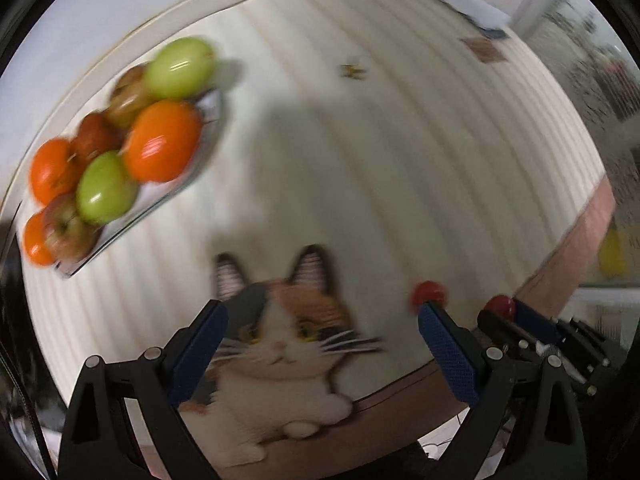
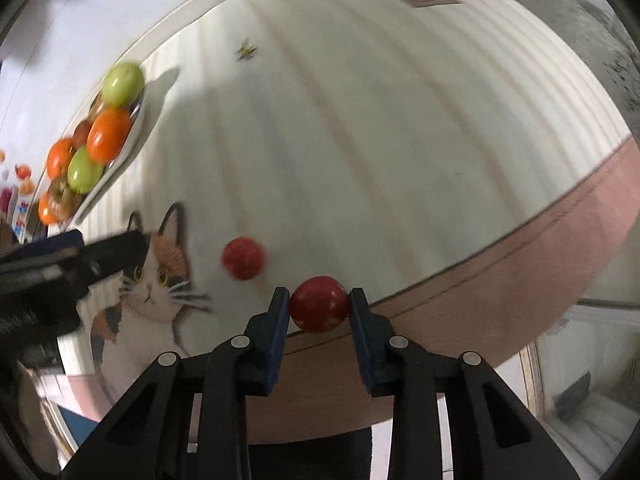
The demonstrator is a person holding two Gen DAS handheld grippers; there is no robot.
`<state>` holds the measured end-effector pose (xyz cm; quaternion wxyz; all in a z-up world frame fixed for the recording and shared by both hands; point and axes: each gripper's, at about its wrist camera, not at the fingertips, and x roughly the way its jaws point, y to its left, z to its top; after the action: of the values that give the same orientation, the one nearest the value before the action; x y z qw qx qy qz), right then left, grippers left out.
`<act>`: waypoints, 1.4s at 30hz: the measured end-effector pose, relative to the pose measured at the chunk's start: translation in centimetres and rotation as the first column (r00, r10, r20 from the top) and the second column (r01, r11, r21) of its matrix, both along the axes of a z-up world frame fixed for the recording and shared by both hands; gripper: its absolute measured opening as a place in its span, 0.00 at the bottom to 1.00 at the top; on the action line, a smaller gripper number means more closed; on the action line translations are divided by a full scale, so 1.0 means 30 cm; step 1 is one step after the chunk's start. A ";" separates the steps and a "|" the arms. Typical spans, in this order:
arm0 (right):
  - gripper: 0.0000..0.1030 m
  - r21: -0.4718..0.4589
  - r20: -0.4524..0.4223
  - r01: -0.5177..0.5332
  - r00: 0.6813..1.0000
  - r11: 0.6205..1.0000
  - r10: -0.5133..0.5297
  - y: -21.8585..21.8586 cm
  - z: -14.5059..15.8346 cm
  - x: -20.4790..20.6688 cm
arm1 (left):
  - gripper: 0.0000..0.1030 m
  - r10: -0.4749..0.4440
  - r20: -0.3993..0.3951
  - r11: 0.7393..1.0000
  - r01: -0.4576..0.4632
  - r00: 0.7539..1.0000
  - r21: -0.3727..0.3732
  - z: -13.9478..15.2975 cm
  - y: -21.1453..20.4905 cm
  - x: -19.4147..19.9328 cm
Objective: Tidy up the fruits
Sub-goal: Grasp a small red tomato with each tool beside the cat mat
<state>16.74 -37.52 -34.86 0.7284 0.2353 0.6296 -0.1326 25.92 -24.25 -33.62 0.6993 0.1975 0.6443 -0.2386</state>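
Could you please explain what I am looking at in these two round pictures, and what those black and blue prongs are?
There is no robot here: a person holds a two-finger gripper in each hand, and a fisheye camera on each one looks forward along its fingers, which is why the pictures look round and bent. One picture comes from the left gripper; its blue-padded fingers stand wide apart with nothing between them. The other comes from the right gripper, which is shut on a small red fruit. A second red fruit lies loose on the table mat with a cat picture. Far left, a white tray holds a pile of green apples, oranges and reddish apples. The pictures are somewhat blurred.
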 end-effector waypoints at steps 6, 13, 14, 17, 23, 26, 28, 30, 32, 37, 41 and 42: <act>0.32 -0.043 0.001 0.078 0.997 0.996 -0.078 -0.101 0.027 -0.058 | 0.81 -0.142 0.008 0.990 0.142 0.990 -0.008 -0.043 -0.124 -0.080; 0.32 -0.046 0.000 0.147 0.989 0.988 -0.147 -0.175 0.017 -0.095 | 0.60 -0.212 0.002 0.977 0.212 0.977 0.008 -0.085 -0.189 -0.132; 0.32 -0.046 0.001 0.151 0.988 0.987 -0.151 -0.183 0.020 -0.099 | 0.56 -0.216 -0.001 0.976 0.216 0.976 0.009 -0.089 -0.194 -0.137; 0.32 -0.047 0.007 0.156 0.988 0.987 -0.156 -0.189 0.021 -0.095 | 0.49 -0.224 -0.010 0.974 0.224 0.974 0.009 -0.099 -0.205 -0.149; 0.32 -0.050 0.012 0.154 0.988 0.987 -0.154 -0.197 0.031 -0.097 | 0.40 -0.230 -0.011 0.973 0.230 0.973 0.002 -0.118 -0.263 -0.184; 0.32 -0.051 0.013 0.153 0.988 0.987 -0.153 -0.198 0.034 -0.098 | 0.34 -0.236 -0.015 0.972 0.236 0.972 0.005 -0.122 -0.273 -0.177; 0.32 -0.052 0.015 0.153 0.988 0.987 -0.153 -0.199 0.036 -0.100 | 0.30 -0.235 -0.015 0.972 0.236 0.972 0.005 -0.123 -0.275 -0.180; 0.32 -0.052 0.015 0.150 0.989 0.987 -0.150 -0.202 0.039 -0.100 | 0.25 -0.234 -0.022 0.972 0.234 0.972 0.006 -0.139 -0.274 -0.200; 0.32 -0.052 0.017 0.148 0.989 0.988 -0.147 -0.204 0.041 -0.099 | 0.23 -0.228 -0.023 0.974 0.228 0.973 0.003 -0.141 -0.274 -0.203; 0.32 -0.051 0.024 0.132 0.991 0.990 -0.131 -0.204 0.046 -0.081 | 0.23 -0.213 -0.027 0.977 0.213 0.977 -0.011 -0.141 -0.275 -0.205; 0.32 -0.053 0.034 0.117 0.993 0.992 -0.115 -0.203 0.059 -0.057 | 0.23 -0.190 -0.020 0.981 0.190 0.982 -0.030 -0.137 -0.229 -0.180; 0.32 -0.053 0.038 0.113 0.993 0.992 -0.112 -0.202 0.064 -0.050 | 0.23 -0.182 -0.019 0.983 0.182 0.983 -0.037 -0.130 -0.203 -0.176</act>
<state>15.23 -43.57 -32.93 0.7367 0.2526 0.5988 -0.1866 20.63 -30.35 -37.51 0.6707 0.2404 0.6270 -0.3151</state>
